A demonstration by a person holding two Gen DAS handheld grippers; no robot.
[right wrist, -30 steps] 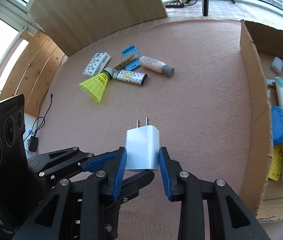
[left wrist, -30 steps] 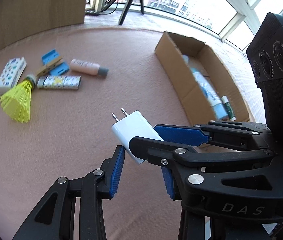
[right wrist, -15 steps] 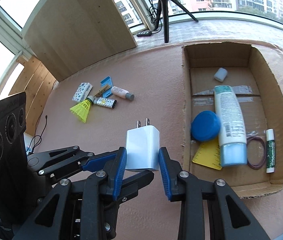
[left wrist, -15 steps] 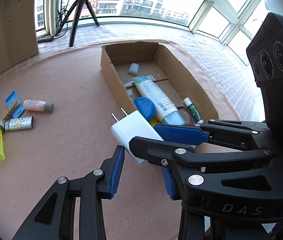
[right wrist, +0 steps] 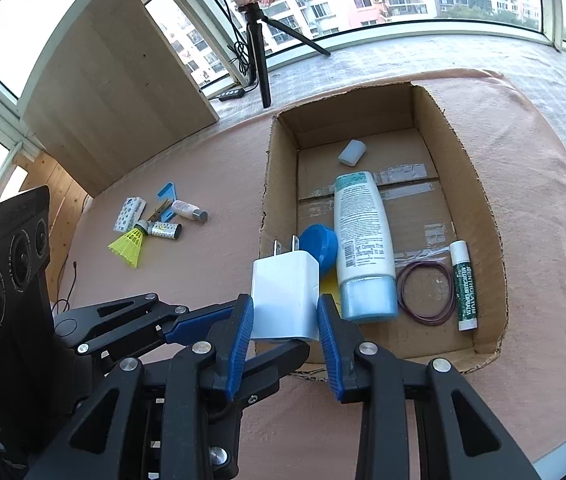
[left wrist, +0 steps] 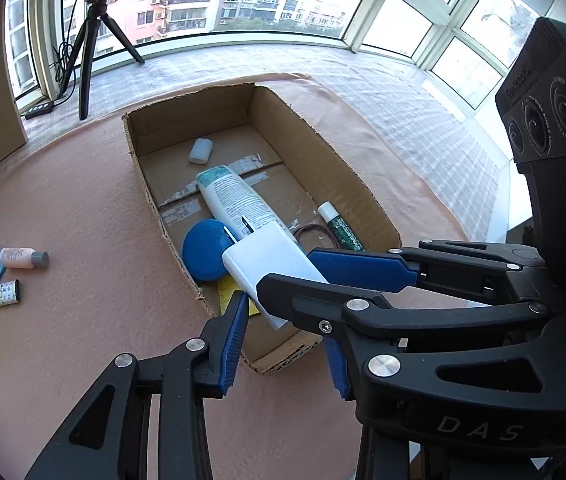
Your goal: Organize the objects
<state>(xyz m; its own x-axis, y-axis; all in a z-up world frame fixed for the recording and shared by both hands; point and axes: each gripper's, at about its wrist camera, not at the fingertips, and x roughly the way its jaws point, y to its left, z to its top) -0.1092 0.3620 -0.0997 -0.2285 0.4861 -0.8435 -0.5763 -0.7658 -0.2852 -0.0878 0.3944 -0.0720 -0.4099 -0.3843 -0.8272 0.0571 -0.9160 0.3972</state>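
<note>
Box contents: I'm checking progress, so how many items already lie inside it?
6. In the box: eraser at the far end, lotion tube mid-floor, blue disc and yellow tag at its left, hair ties and lip balm right. The charger may hide more.

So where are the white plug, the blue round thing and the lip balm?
white plug (right wrist: pixel 285 292), right wrist view, on its front face.
blue round thing (right wrist: pixel 321 246), right wrist view, on its top.
lip balm (right wrist: pixel 465 292), right wrist view, on its green label.

charger (right wrist: pixel 285 298): smooth glossy white plastic, metal prongs
box (right wrist: pixel 479 196): matt brown cardboard, ragged edges
worktop (right wrist: pixel 211 272): pink cloth, finely textured
tube (right wrist: pixel 363 240): glossy plastic
panel (right wrist: pixel 115 92): pale wood
</note>
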